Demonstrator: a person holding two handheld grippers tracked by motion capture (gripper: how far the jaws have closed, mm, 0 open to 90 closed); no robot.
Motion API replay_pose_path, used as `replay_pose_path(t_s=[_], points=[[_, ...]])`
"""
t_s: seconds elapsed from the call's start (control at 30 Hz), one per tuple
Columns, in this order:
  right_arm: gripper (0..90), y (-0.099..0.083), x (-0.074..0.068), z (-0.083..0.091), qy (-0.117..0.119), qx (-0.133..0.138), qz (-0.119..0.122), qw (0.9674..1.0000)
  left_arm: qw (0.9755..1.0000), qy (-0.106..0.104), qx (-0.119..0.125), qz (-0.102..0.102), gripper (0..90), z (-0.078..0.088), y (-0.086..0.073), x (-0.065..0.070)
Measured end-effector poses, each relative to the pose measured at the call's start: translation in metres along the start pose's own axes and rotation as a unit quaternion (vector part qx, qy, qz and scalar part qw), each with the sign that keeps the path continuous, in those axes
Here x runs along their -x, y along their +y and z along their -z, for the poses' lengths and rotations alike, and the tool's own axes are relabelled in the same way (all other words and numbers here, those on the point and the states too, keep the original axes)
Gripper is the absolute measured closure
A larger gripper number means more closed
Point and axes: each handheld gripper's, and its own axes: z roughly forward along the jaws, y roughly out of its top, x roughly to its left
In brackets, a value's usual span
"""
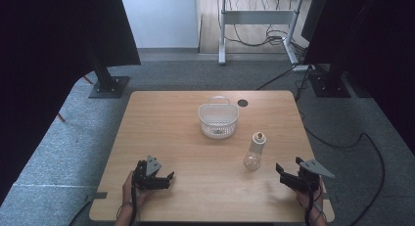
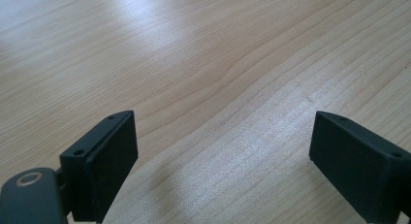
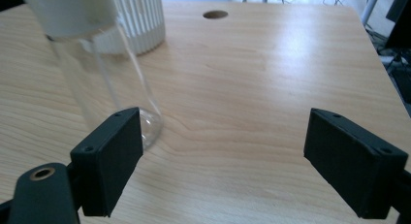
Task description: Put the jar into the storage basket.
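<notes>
Presently: clear glass bottle point(image 1: 254, 151) upright on light wooden table point(image 1: 195, 187), near white ribbed plastic basket point(image 1: 218, 120); left gripper point(image 1: 166, 179) and right gripper point(image 1: 280, 173) both spread apart, empty.

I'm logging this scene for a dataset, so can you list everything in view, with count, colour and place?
bottle: 1, clear glass with a pale top, upright on the table, right of centre, near the right gripper
basket: 1, white, slatted, with a handle, on the table's far middle
table: 1, light wood, with a dark round hole near its far edge
desk: 1, pale frame, behind the table, cables under it
black stands: 2, on the grey floor, either side
left gripper: 1, black, jaws open, near edge, left
right gripper: 1, black, jaws open, near edge, right
</notes>
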Motion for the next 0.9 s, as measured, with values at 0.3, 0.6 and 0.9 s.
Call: replay_pose_path(t_s=[0.3, 0.6, 0.9], points=[[14.2, 0.009, -0.022, 0.009, 0.031, 0.030, 0.030, 0.9986, 1.0000, 0.000, -0.001, 0.000, 10.0, 0.000, 0.000, 0.000], [14.6, 0.014, -0.032, 0.009, 0.046, 0.041, 0.050, 0.9969, 1.0000, 0.002, -0.004, -0.004, 10.0, 0.000, 0.000, 0.000], [15.3, 0.027, -0.043, 0.009, 0.076, 0.057, 0.060, 0.9936, 1.0000, 0.002, 0.002, 0.001, 10.0, 0.000, 0.000, 0.000]])
